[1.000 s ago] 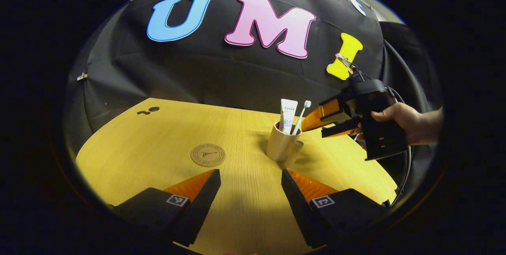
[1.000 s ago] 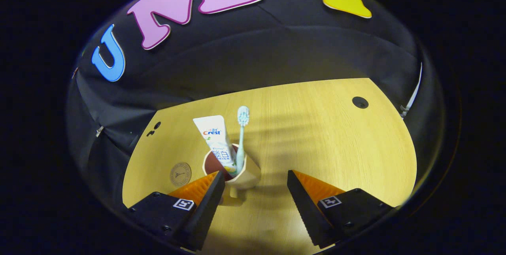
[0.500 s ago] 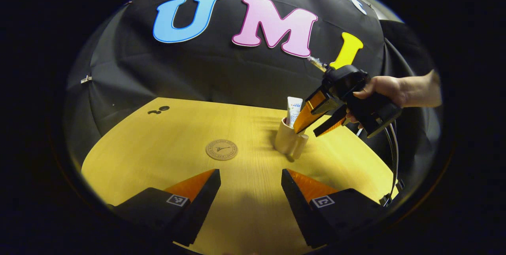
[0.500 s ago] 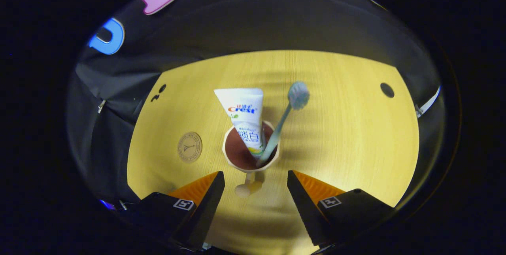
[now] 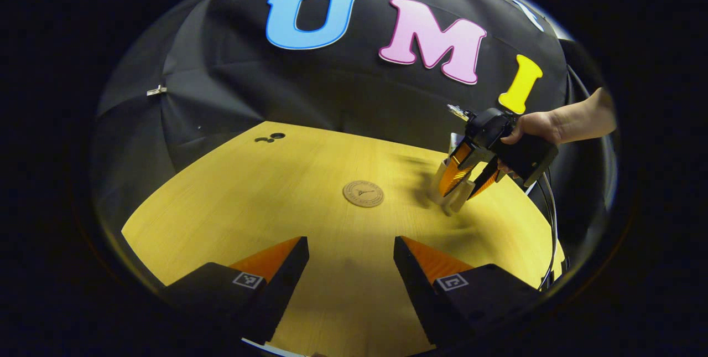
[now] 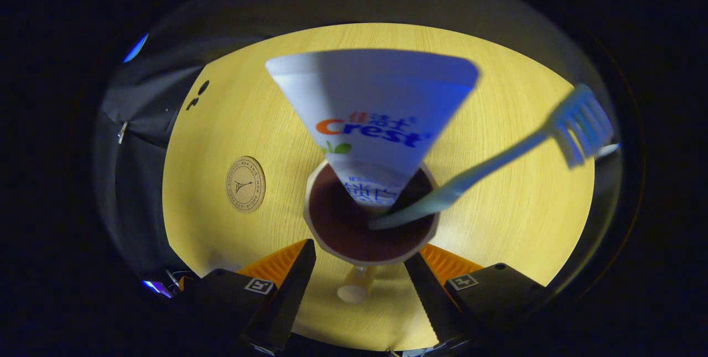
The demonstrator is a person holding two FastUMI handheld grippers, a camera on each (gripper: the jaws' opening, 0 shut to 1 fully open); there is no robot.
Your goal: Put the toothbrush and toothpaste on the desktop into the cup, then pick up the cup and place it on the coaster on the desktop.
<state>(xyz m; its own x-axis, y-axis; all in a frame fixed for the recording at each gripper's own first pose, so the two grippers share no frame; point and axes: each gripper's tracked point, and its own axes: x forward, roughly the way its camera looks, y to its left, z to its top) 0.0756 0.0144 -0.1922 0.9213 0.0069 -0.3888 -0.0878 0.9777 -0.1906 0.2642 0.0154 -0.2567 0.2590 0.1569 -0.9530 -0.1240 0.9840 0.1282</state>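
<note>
Our right tongs (image 6: 359,268) stand wide open around the cup (image 6: 369,249), holding nothing; our left tongs (image 5: 351,260) stand wide open, well apart from it.

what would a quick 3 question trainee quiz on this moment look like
1. True or false: the toothpaste and toothbrush are already in the cup.
2. Which gripper has its jaws down around the cup? A) left gripper B) right gripper
3. Fill in: the coaster lies on the desktop with ____ on it.

Key: 1 true. 2 B; in the left gripper view its jaws straddle the cup, though a firm grip cannot be confirmed. 3 nothing; the cup stands apart from it.
</note>
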